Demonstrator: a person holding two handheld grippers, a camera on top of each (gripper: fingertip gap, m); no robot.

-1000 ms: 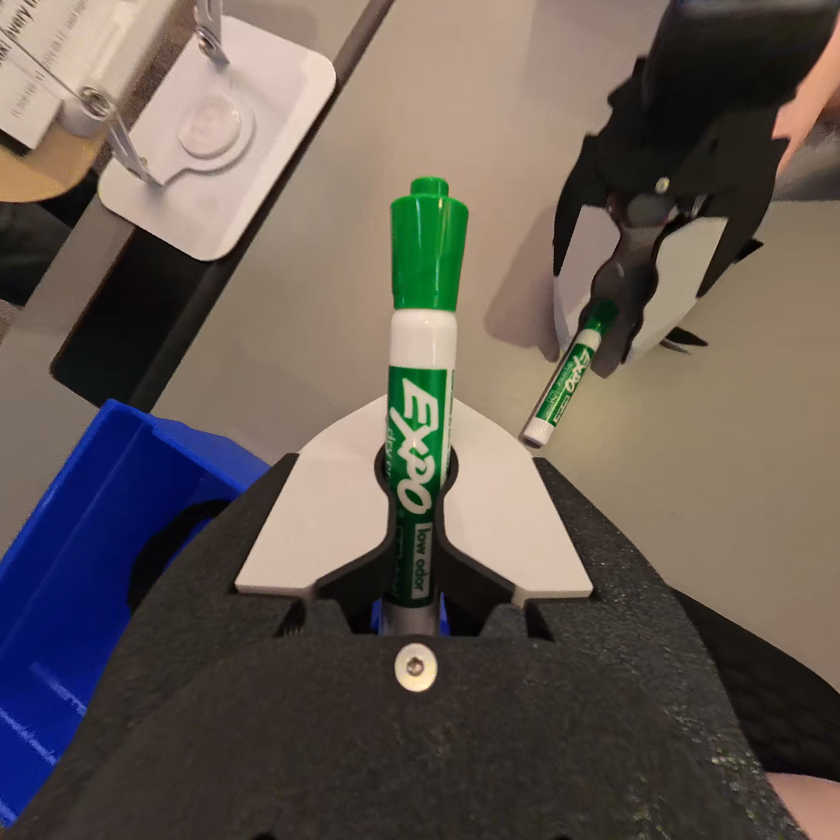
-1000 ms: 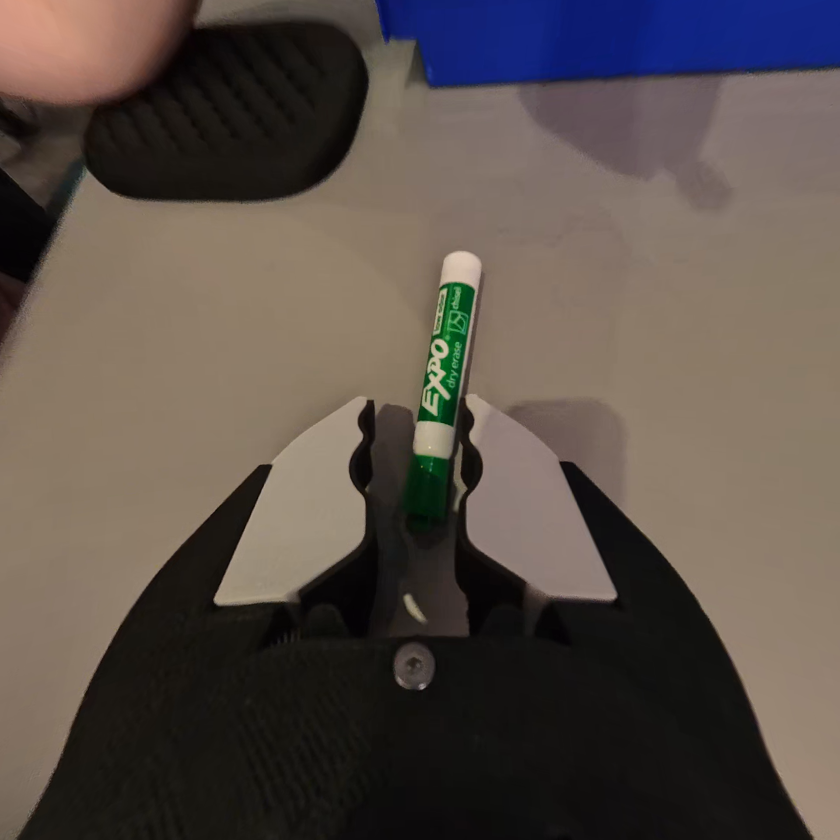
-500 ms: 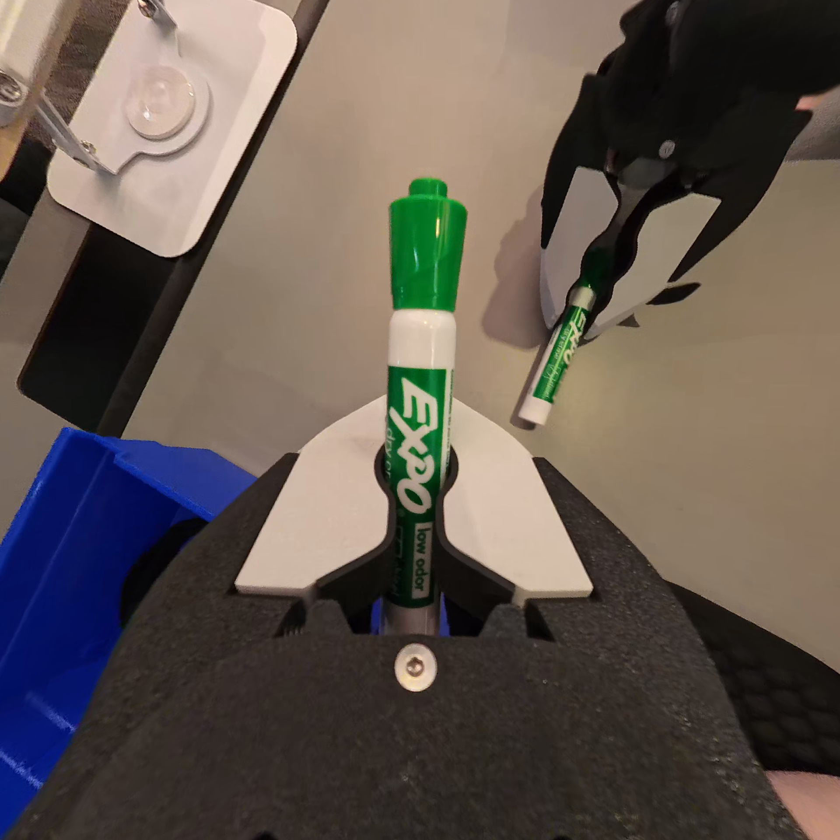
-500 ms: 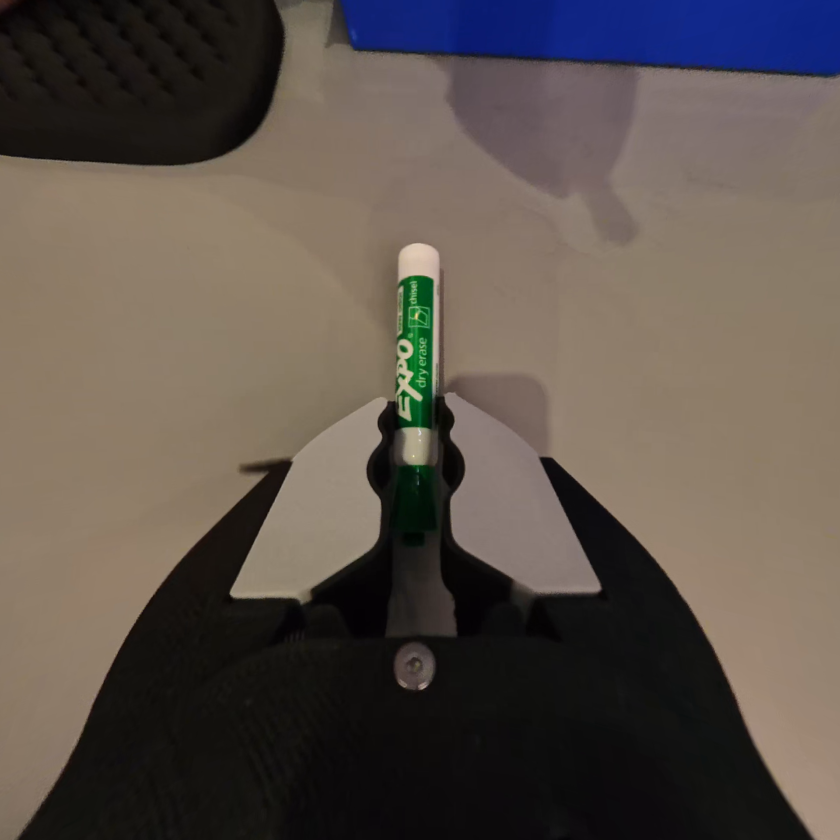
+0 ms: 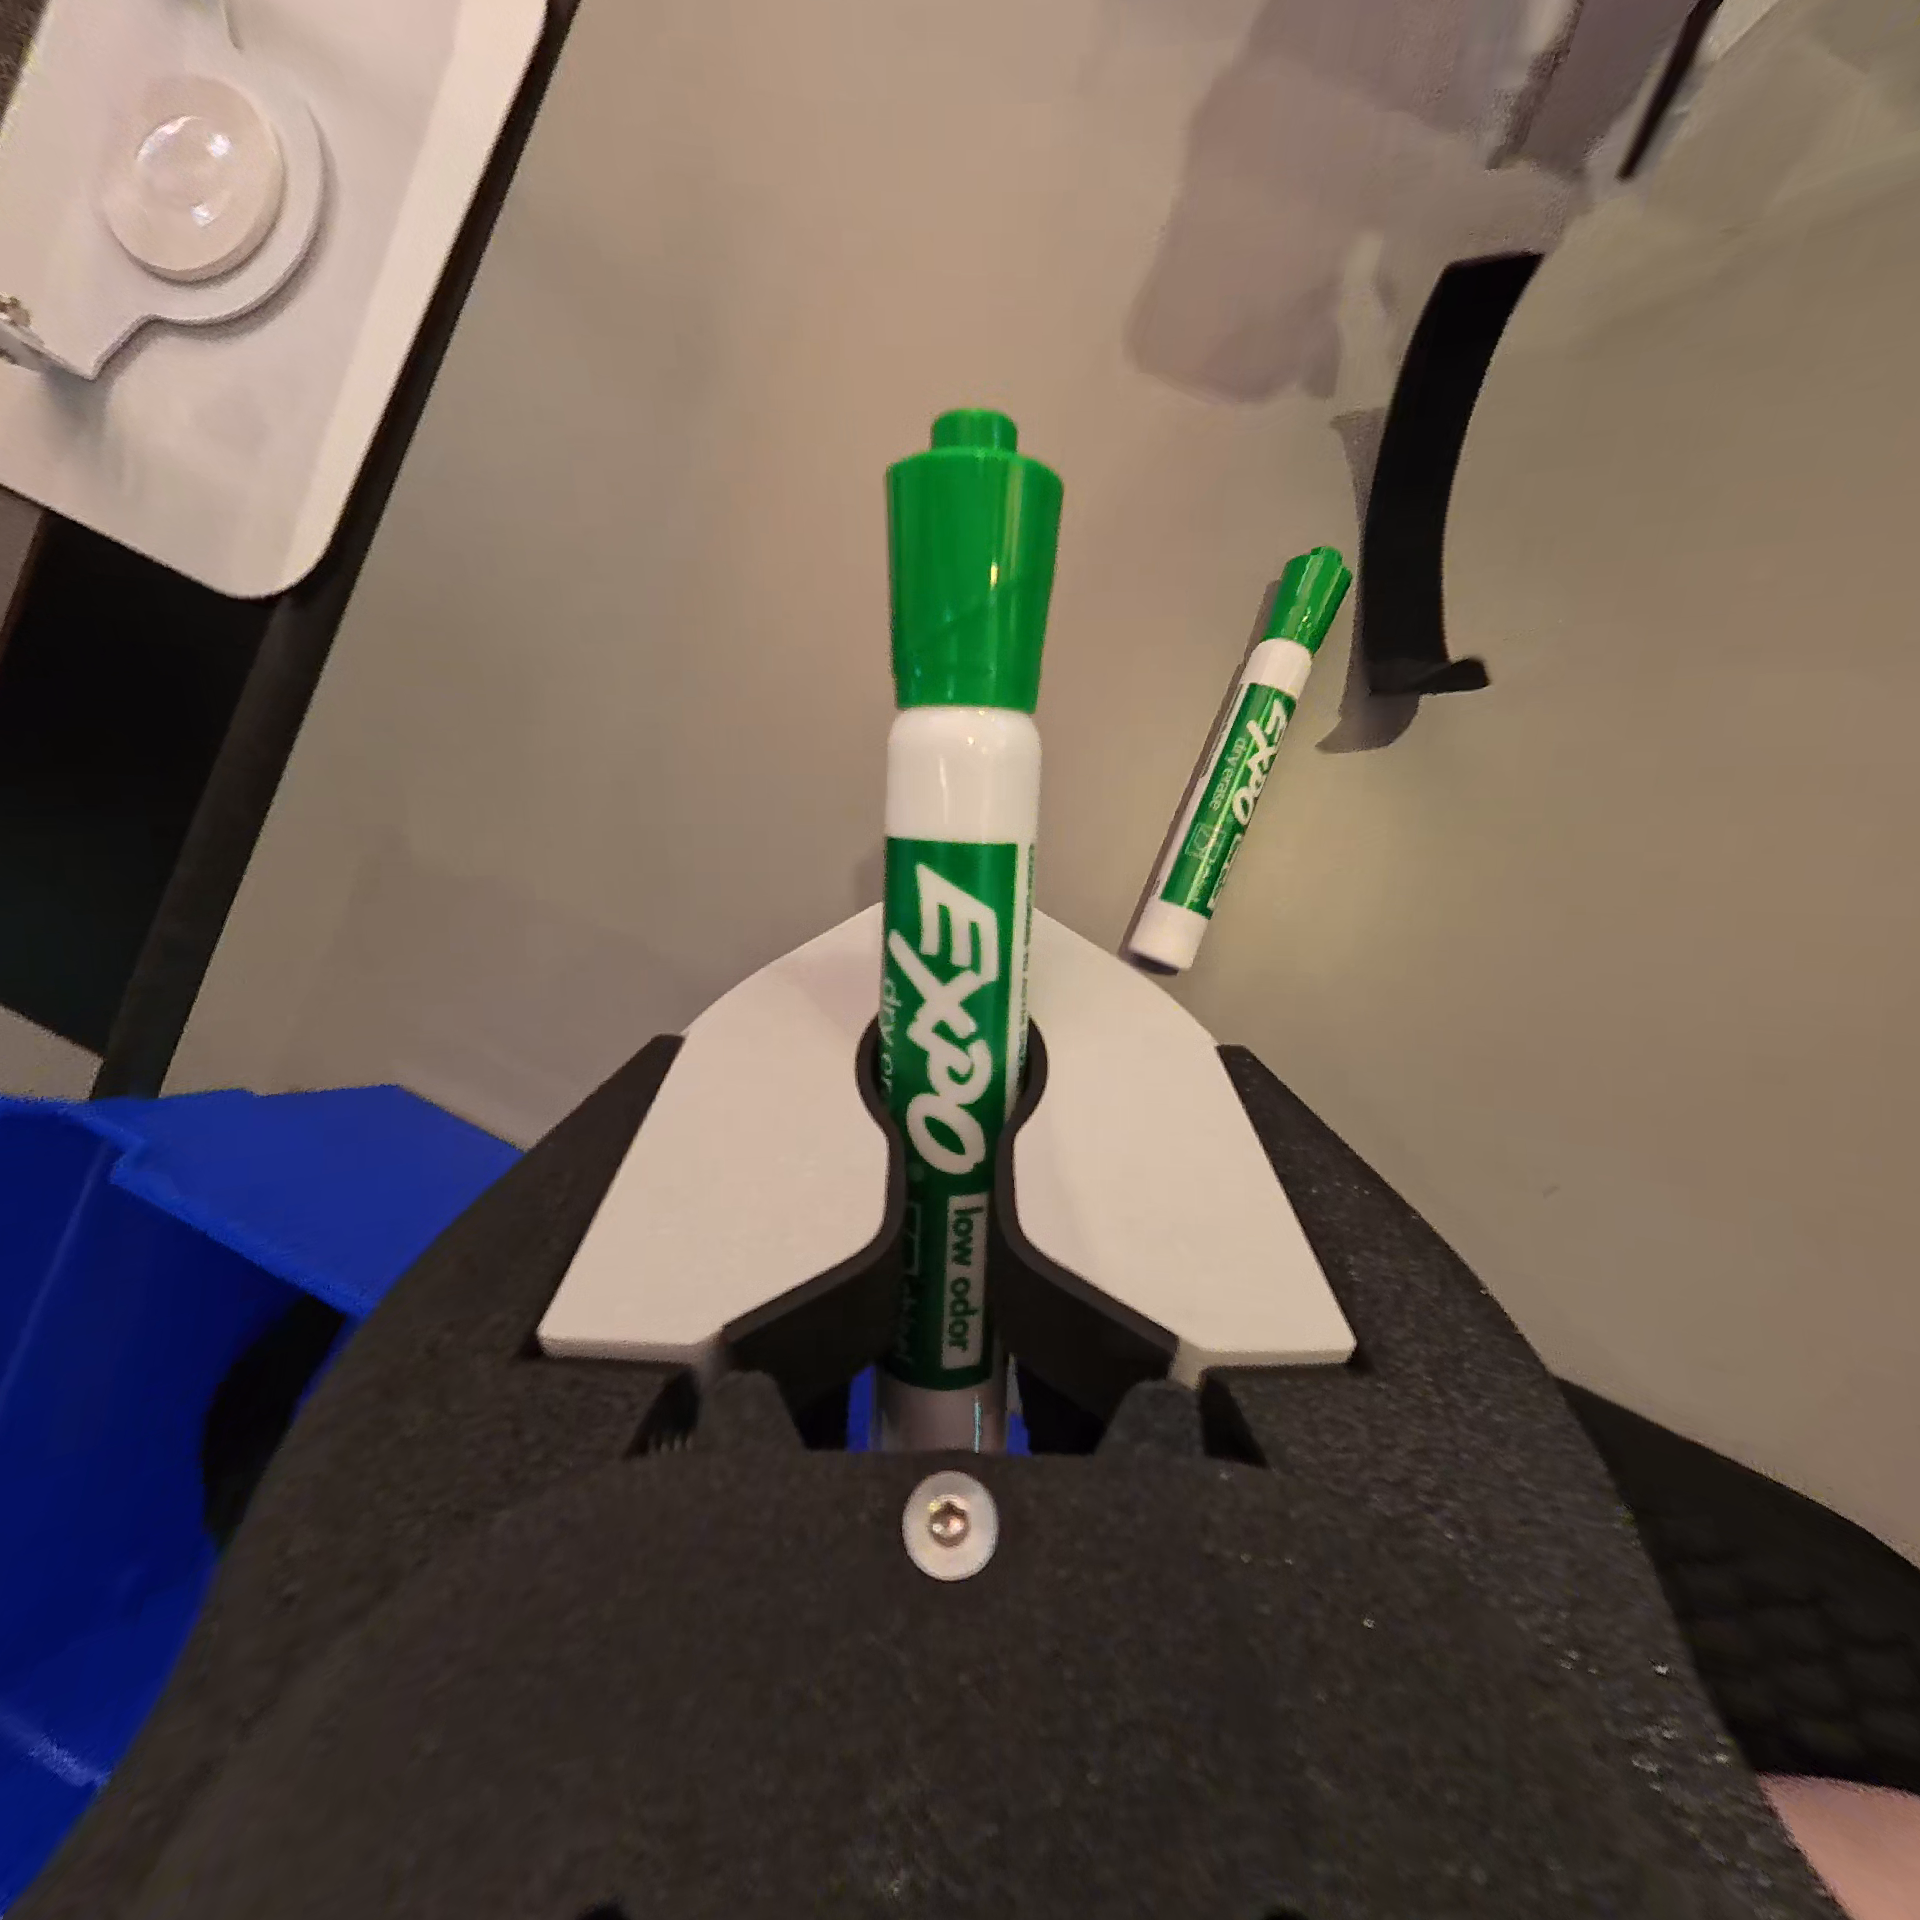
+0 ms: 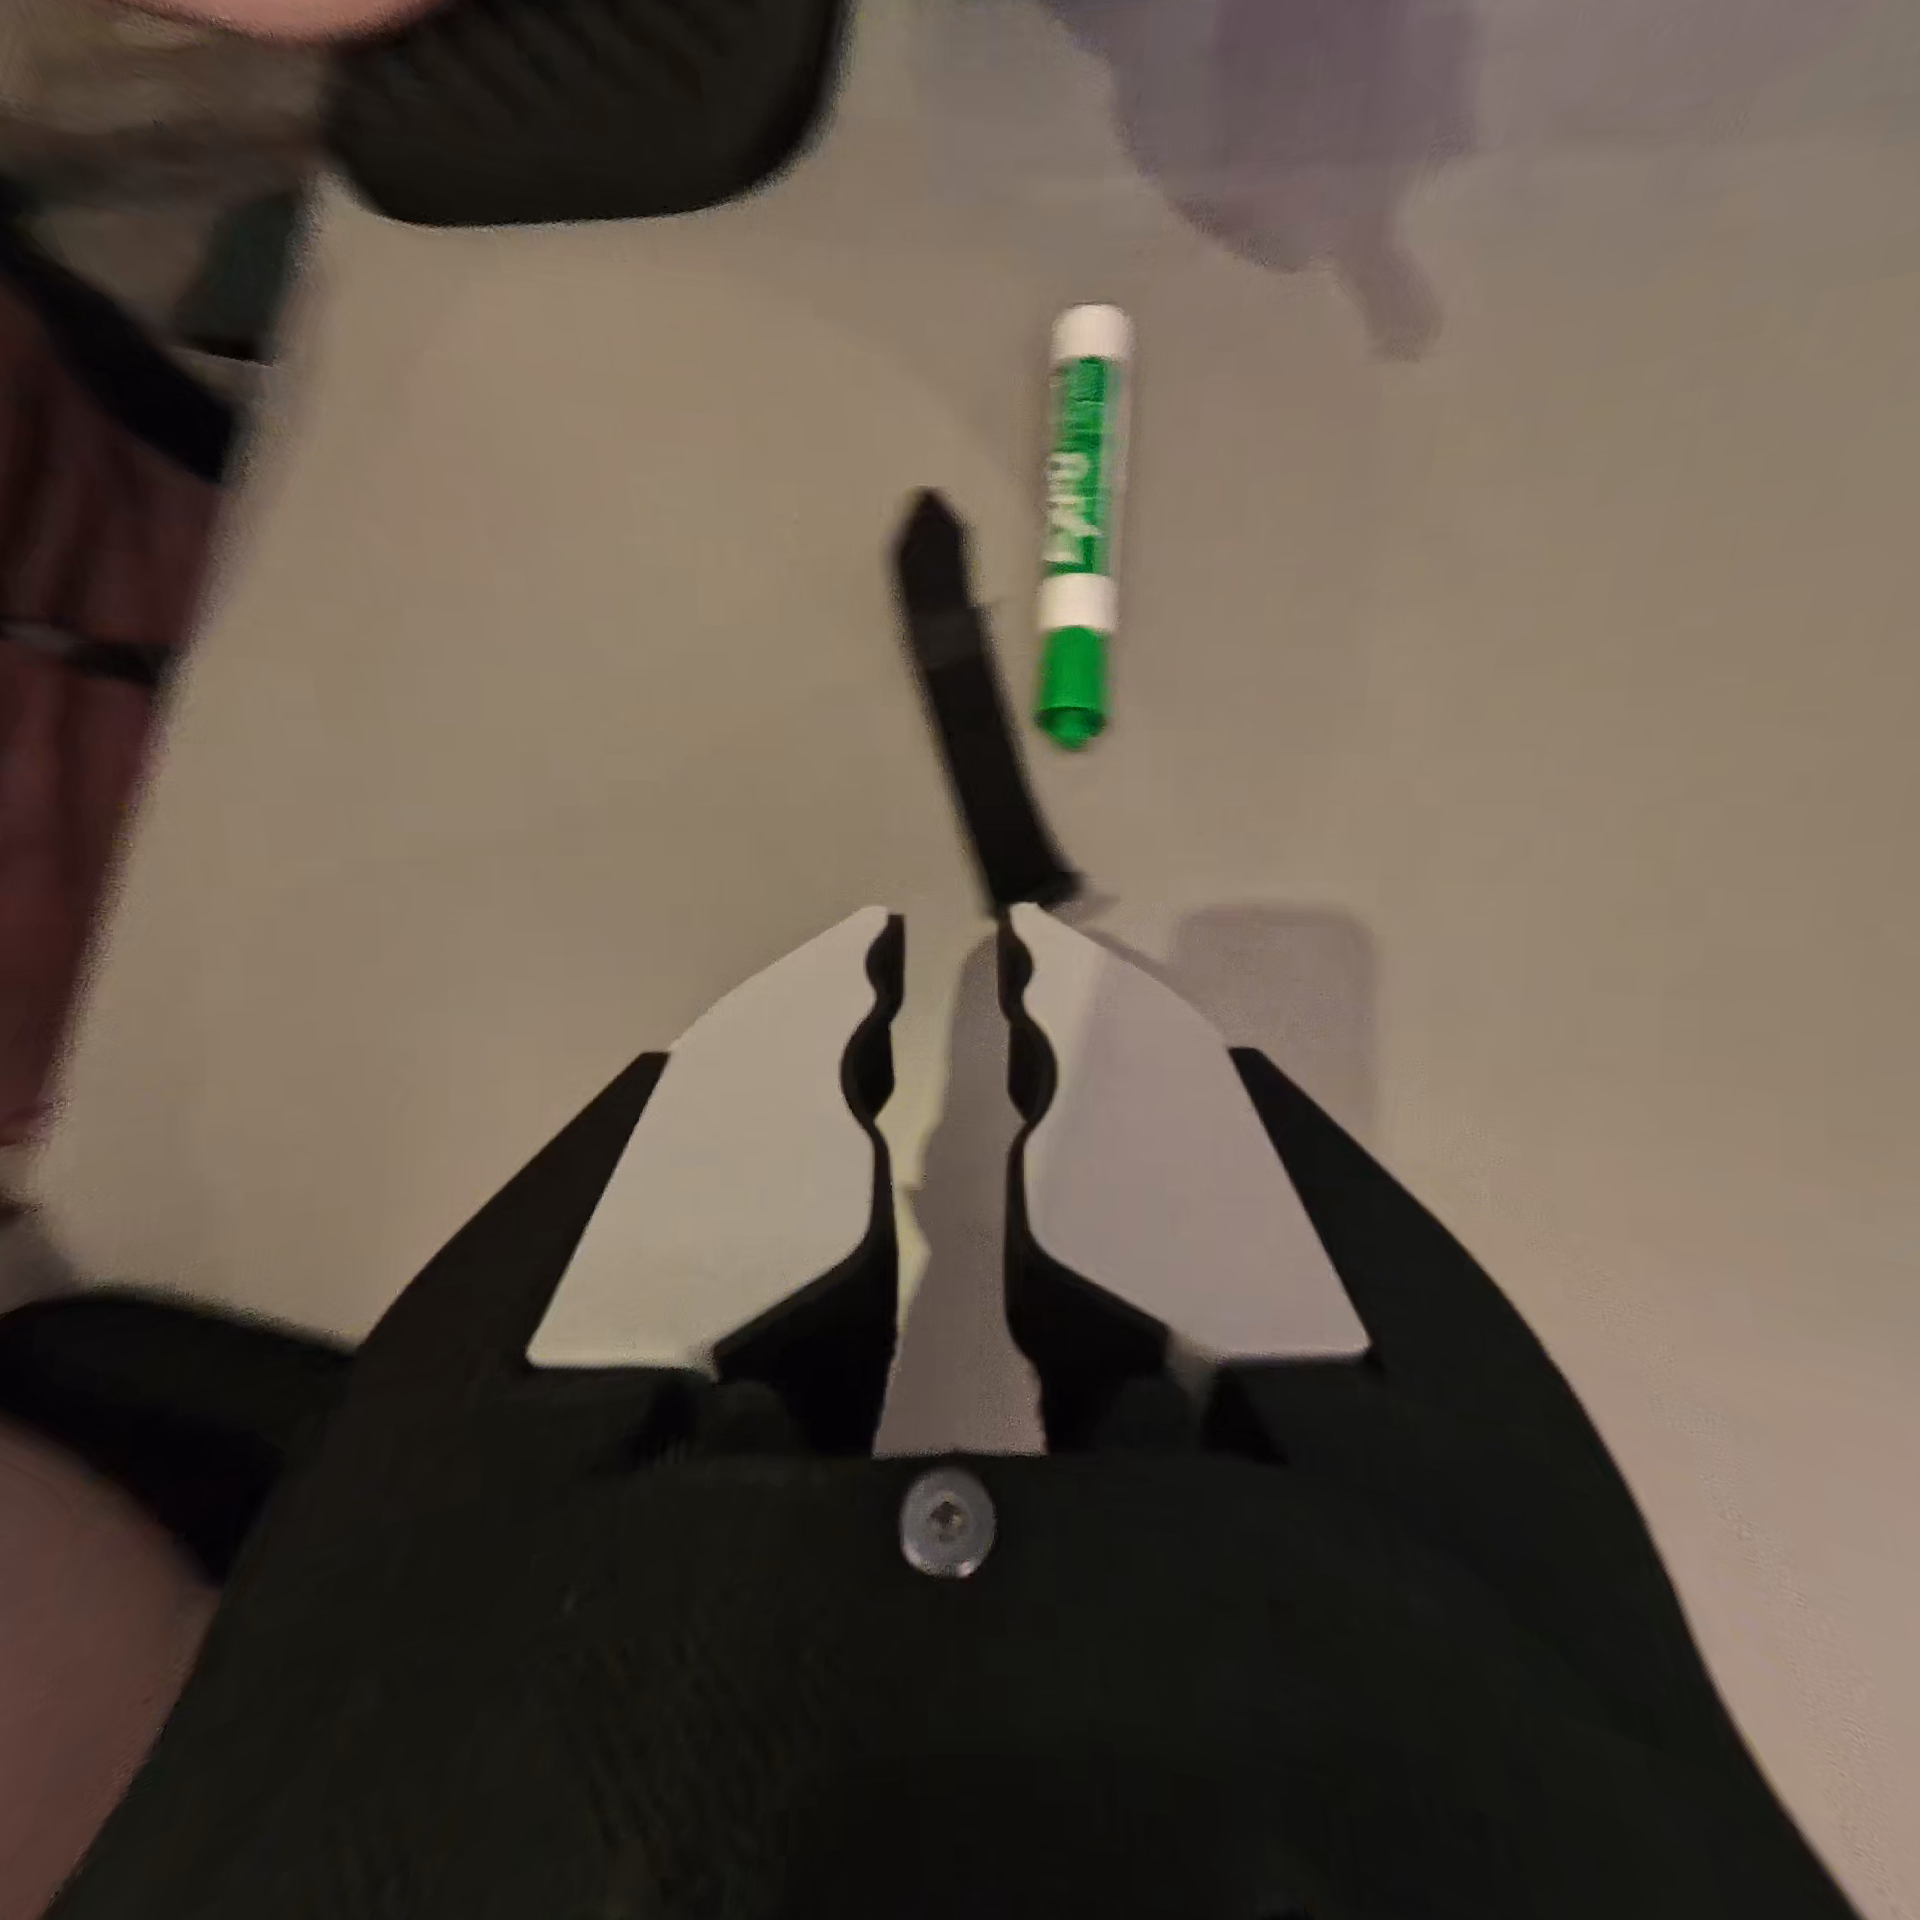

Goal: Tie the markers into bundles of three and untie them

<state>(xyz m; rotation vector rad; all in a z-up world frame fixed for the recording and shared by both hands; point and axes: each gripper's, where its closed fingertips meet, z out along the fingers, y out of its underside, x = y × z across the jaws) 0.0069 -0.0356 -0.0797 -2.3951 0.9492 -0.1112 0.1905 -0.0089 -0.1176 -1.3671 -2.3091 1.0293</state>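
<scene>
My left gripper is shut on a green and white marker, cap pointing away, held above the grey table. A second green marker lies loose on the table ahead and to the right. A black strap curves beside its cap. In the right wrist view my right gripper is open and empty, a little back from that marker. The strap lies between them, its near end by the right fingertip. I cannot tell if they touch.
A blue bin is at the lower left of the left gripper. A white plate with a clear dome sits at the table's far left edge. The left gripper's black body shows at the top of the blurred right wrist view. The tips of one gripper are about 20 centimeters away from the tips of the other.
My right gripper has opened, let go of its marker and pulled back. That marker now lies on the table beside the strap. My left gripper still holds its marker.
</scene>
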